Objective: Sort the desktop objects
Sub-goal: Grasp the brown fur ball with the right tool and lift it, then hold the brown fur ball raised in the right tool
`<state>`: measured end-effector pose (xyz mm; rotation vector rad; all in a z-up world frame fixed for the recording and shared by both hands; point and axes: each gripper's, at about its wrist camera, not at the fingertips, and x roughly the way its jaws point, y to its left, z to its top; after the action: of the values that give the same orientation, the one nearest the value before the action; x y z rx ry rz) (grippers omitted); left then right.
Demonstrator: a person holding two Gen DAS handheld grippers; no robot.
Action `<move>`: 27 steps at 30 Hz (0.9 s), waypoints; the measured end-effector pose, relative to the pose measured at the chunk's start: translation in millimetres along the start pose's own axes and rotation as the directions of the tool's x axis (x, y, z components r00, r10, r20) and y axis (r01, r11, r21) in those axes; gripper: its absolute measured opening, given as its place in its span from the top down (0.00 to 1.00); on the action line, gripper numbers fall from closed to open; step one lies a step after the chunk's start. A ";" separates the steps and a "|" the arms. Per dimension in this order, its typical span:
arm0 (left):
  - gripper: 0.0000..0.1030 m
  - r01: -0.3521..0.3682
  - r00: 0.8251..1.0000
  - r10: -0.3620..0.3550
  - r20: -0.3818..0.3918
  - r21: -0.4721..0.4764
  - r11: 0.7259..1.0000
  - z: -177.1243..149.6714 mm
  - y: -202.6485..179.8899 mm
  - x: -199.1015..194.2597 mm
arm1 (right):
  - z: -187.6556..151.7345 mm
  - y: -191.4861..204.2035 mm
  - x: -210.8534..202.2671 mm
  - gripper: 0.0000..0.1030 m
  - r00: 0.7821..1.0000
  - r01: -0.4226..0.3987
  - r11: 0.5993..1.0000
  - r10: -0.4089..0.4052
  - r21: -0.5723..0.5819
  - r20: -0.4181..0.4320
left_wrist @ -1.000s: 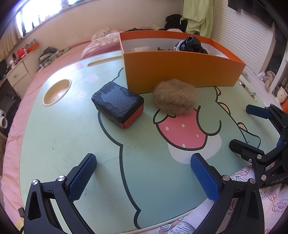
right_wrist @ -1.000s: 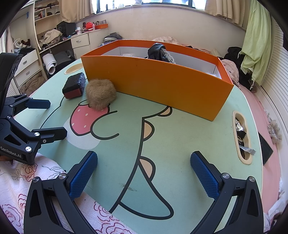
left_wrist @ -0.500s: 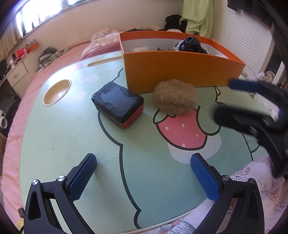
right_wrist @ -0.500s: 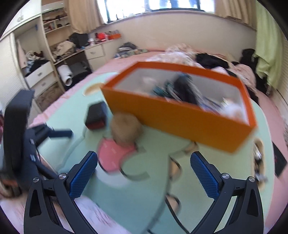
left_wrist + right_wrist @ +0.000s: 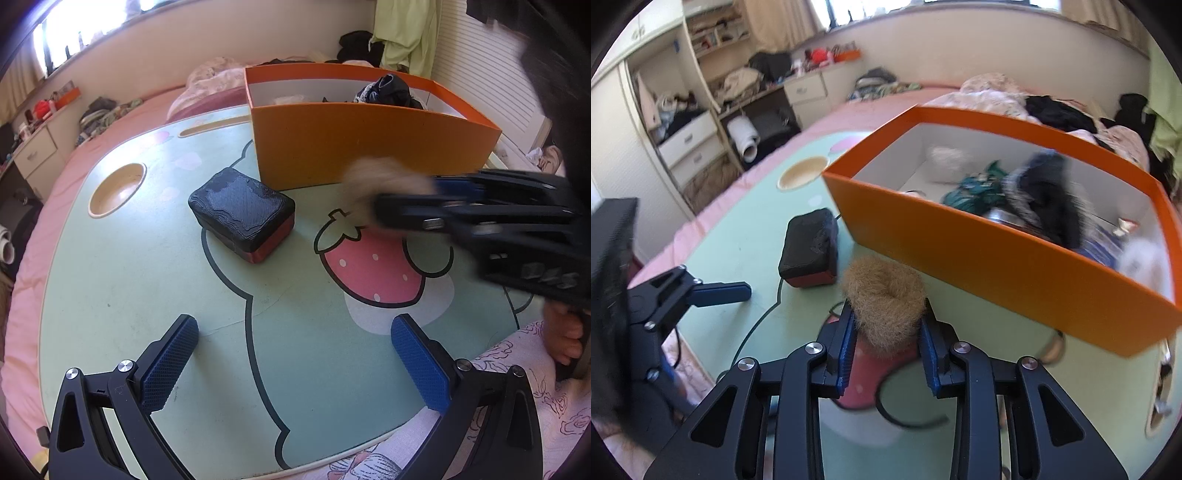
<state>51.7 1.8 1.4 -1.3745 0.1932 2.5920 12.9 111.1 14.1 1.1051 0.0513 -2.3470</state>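
Sorting looks partway done, judging by the layout: the open orange cardboard box [image 5: 1008,258] at the far side of the mint-green cartoon-print table [image 5: 147,295] already holds a pile, namely dark fabric, something teal, a white fluffy lump and other bits too blurred to name. Two things are not yet in it: the black textured block with a red base [image 5: 242,214], lying on the table just in front of the box's left corner and untouched, and the tan fuzzy ball [image 5: 886,299], which is in hand. The right claw [image 5: 886,325] has just been closing and its blue pads press into the ball from both sides, with fur bulging above and below the narrow gap; the ball sits close to the box's front wall, over the printed strawberry [image 5: 369,266]. Whether it is clear of the table I cannot tell; the left wrist view shows it only as a blur. The left claw [image 5: 295,362] hangs wide open over bare table near the front edge, nothing between its pads, touching nothing, well apart from the block. Left to do, as I judge: ball into the box, then the block.
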 end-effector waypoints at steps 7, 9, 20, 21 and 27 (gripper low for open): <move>0.00 0.000 1.000 0.000 0.000 0.000 1.000 -0.4 0.1 -0.1 | -44.2 -21.4 -49.3 0.69 0.992 0.106 0.994 -0.108 0.036 0.061; 0.00 -0.001 1.000 0.001 -0.001 0.000 1.000 0.2 -0.7 0.5 | -57.6 -26.2 -51.2 0.68 0.986 0.162 0.986 -0.164 0.039 0.041; 0.00 0.000 1.000 0.000 -0.001 0.001 1.000 1.5 -3.4 -0.6 | -57.4 -27.8 -46.4 0.10 0.959 0.281 0.960 -0.281 0.012 0.027; 0.00 0.000 1.000 0.000 0.000 0.000 1.000 2.9 -4.0 -1.4 | -57.1 -28.7 -46.1 0.07 0.959 0.283 0.959 -0.284 0.015 0.026; 0.00 -0.001 1.000 0.001 0.000 0.000 1.000 1.6 -3.1 -2.0 | -50.6 -26.0 -34.1 0.01 0.961 0.278 0.961 -0.278 0.004 0.005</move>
<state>52.3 4.9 3.9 -1.3746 0.1941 2.5928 53.5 161.6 0.3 1.1566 0.2137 -2.5975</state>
